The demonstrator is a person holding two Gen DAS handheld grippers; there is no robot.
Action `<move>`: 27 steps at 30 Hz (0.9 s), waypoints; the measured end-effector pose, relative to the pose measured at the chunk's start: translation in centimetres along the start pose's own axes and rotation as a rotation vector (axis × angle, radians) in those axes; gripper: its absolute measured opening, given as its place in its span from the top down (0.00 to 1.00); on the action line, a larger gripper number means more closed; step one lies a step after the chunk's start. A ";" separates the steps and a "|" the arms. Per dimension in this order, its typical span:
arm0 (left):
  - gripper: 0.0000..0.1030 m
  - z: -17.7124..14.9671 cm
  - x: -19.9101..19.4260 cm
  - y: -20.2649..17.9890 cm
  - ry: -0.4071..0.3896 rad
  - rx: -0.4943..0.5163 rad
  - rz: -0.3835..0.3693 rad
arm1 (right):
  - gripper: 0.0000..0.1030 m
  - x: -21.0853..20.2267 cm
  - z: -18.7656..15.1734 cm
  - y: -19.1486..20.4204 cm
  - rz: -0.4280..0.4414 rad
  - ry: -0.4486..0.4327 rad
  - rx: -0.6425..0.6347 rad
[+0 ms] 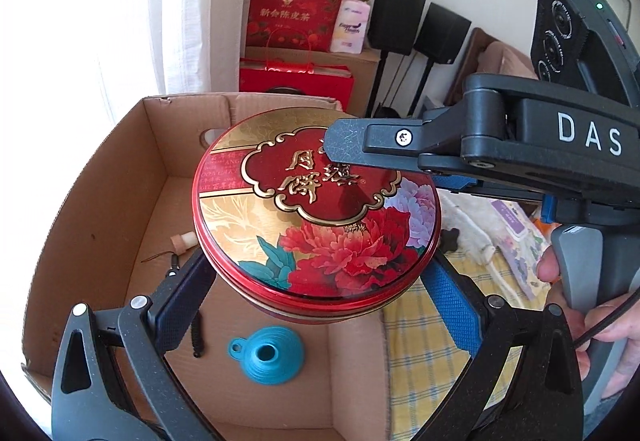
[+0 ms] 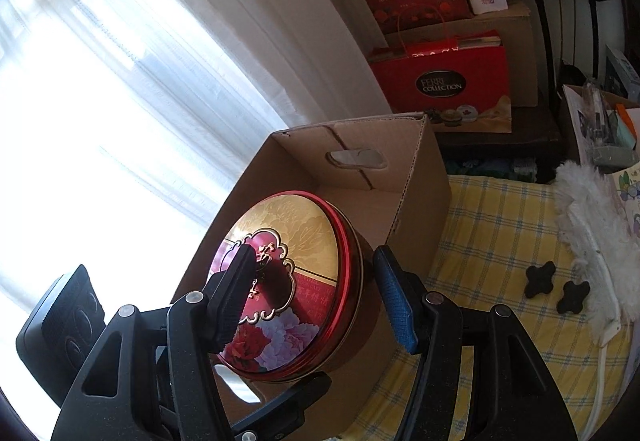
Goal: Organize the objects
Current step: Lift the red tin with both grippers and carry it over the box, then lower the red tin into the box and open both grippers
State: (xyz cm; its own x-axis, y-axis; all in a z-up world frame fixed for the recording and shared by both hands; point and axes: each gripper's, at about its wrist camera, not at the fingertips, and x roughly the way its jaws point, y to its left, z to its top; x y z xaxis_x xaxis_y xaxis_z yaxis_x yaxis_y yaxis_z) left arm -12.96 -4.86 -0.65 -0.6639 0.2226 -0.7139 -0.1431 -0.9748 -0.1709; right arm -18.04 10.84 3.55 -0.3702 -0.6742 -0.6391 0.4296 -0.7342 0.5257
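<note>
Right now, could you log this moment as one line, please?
left gripper and right gripper: both gripping round tin | tin above cardboard box | blue funnel inside

A bed (image 2: 492, 237) covered by a yellow-and-white checked sheet is seen. An open cardboard box (image 2: 432, 201) is set directly on it at the window side. Two small black cross-shaped pieces (image 2: 541, 279) are laid on the sheet close to each other (apart from the box), and a white fluffy duster (image 2: 592, 225) is stretched out just beyond them, beside printed paper sheets (image 1: 520, 241).
</note>
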 end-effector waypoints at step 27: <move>0.01 2.9 10.1 4.7 0.422 0.038 0.055 | 0.49 5.5 3.1 -0.8 -0.159 0.040 -0.037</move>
State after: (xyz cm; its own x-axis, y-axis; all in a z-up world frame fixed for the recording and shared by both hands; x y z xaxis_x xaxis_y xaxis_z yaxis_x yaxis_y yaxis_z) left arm -22.47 -7.18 -6.74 -0.3143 0.1474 -0.9378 -0.1479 -0.9834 -0.1050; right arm -22.98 7.46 1.40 -0.4032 -0.5452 -0.7350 0.3981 -0.8277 0.3955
